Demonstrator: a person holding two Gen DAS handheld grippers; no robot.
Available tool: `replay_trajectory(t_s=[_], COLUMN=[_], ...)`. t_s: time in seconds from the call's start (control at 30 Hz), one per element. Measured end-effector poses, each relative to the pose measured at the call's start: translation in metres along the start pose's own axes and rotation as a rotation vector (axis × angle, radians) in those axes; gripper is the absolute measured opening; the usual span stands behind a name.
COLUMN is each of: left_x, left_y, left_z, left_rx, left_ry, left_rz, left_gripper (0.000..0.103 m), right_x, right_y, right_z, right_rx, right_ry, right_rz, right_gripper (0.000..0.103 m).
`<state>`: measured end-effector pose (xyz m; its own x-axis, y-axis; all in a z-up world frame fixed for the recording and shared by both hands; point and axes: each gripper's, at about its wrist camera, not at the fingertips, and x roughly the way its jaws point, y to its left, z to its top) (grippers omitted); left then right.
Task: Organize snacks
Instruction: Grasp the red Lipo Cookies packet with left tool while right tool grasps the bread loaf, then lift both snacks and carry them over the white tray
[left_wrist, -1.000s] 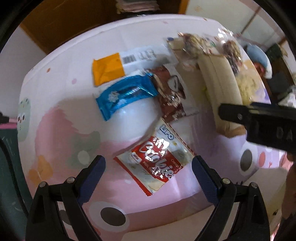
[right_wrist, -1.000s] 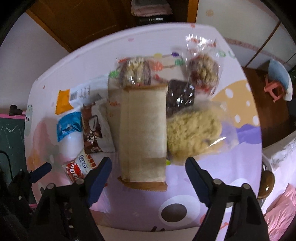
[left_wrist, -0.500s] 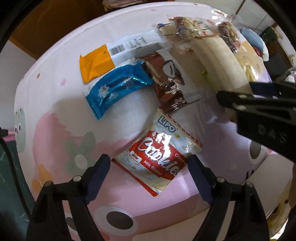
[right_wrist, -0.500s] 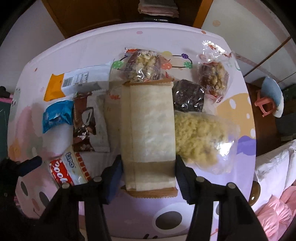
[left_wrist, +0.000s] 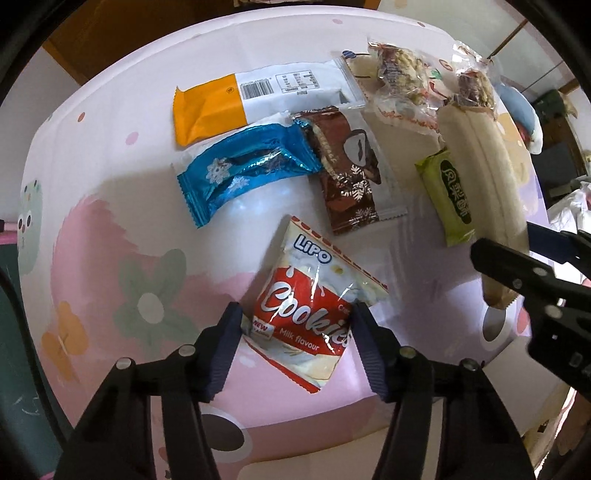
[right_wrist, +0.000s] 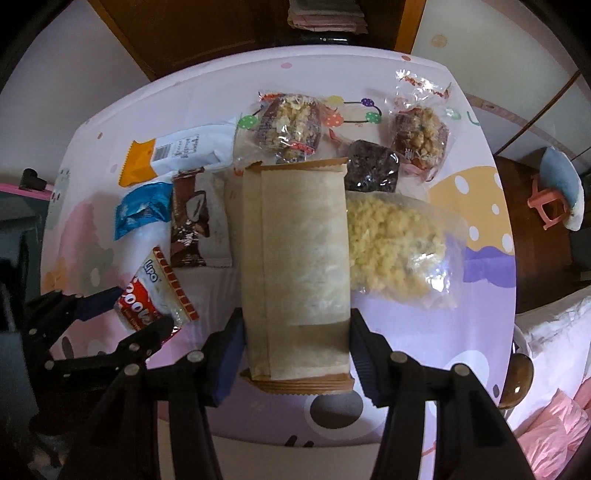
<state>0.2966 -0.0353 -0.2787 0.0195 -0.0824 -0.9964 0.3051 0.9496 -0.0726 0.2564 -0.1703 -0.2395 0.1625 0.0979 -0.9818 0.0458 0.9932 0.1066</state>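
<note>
Left gripper (left_wrist: 297, 321) pinches the near end of the Lipo cookie bag (left_wrist: 314, 317), bag at the table (left_wrist: 110, 155) front-left. Right gripper (right_wrist: 295, 332) clamps the long beige wrapped roll (right_wrist: 299, 258) mid-table, between chocolate packet (right_wrist: 190, 221) and clear crumb bag (right_wrist: 399, 251).

Cookie pack (left_wrist: 314, 314) flat; beige long pack (right_wrist: 299, 266) lengthwise (table).
</note>
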Motion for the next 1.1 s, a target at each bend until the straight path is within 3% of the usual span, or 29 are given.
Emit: replay_trajectory(t_s=[0.27, 0.5, 0.77, 1.1], left_x=[0.003, -0.010, -0.053, -0.130], left_y=[0.003, -0.006, -0.012, -0.012], left_z=[-0.003, -0.005, -0.014, -0.042], left_rx=[-0.029, -0.020, -0.024, -0.044], left_ry=[0.011, -0.072, -0.162, -0.299], left_rz=[-0.018, 0.033, 0.059, 0.060], left_gripper=[0.051, 0.048, 0.047, 0.047], right_x=[-0.024, -0.039, -0.053, -0.100], right_y=[-0.003, -0.006, -0.001, 0.005], right_z=[-0.003, -0.002, -0.006, -0.022], right_rx=[-0.010, -0.013, -0.015, -0.031], right_ry=[-0.041, -0.063, -0.094, -0.172], right_rz=[0.035, 0.057, 0.077, 0.088], right_gripper=[0.054, 0.054, 0.054, 0.054])
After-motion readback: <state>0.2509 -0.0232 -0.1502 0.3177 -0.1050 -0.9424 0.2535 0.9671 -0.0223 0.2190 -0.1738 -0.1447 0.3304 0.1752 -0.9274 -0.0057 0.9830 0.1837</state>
